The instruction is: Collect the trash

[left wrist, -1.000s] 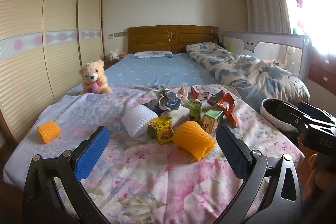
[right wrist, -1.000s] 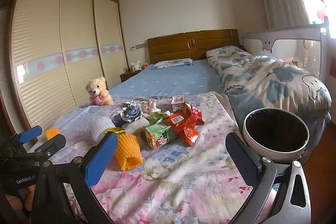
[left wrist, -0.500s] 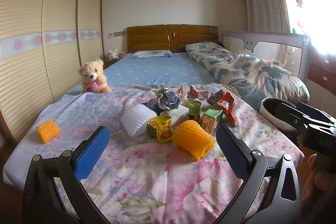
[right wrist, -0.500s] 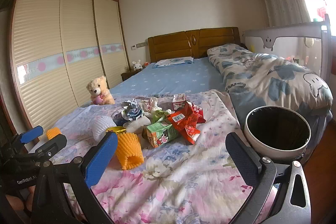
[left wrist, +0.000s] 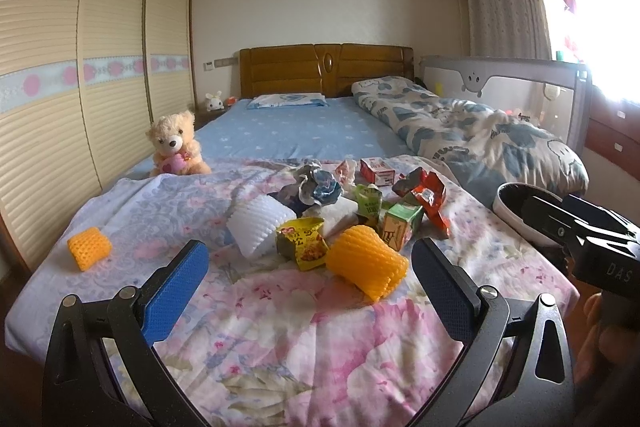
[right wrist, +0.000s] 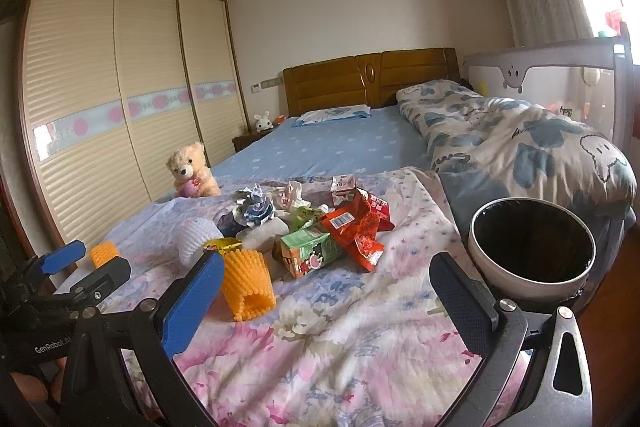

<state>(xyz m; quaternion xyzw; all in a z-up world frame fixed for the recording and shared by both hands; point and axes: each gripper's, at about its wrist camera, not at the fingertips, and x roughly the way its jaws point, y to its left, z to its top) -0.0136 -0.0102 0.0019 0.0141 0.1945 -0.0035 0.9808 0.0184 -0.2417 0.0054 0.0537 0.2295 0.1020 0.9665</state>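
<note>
A pile of trash lies mid-bed on the floral sheet: an orange foam net [left wrist: 366, 261] [right wrist: 248, 283], a yellow snack bag [left wrist: 302, 243], a white foam net [left wrist: 258, 223], a green juice carton [left wrist: 402, 227] [right wrist: 310, 253], red wrappers [left wrist: 430, 193] [right wrist: 358, 231] and crumpled foil [left wrist: 318, 185]. Another orange foam net [left wrist: 89, 247] lies alone at the left. A white trash bin [right wrist: 532, 247] stands at the bed's right edge. My left gripper [left wrist: 310, 285] is open and empty, just short of the pile. My right gripper [right wrist: 326, 297] is open and empty, near the bin.
A teddy bear [left wrist: 174, 145] sits at the bed's left edge. A rolled duvet [left wrist: 480, 135] lies along the right, by a bed rail [left wrist: 504, 83]. Wardrobe doors [left wrist: 80, 87] line the left wall. The headboard [left wrist: 326, 69] is at the back.
Both grippers have drifted slightly; the pile and bin sit a little nearer in the right wrist view. Nothing was grasped or moved.
</note>
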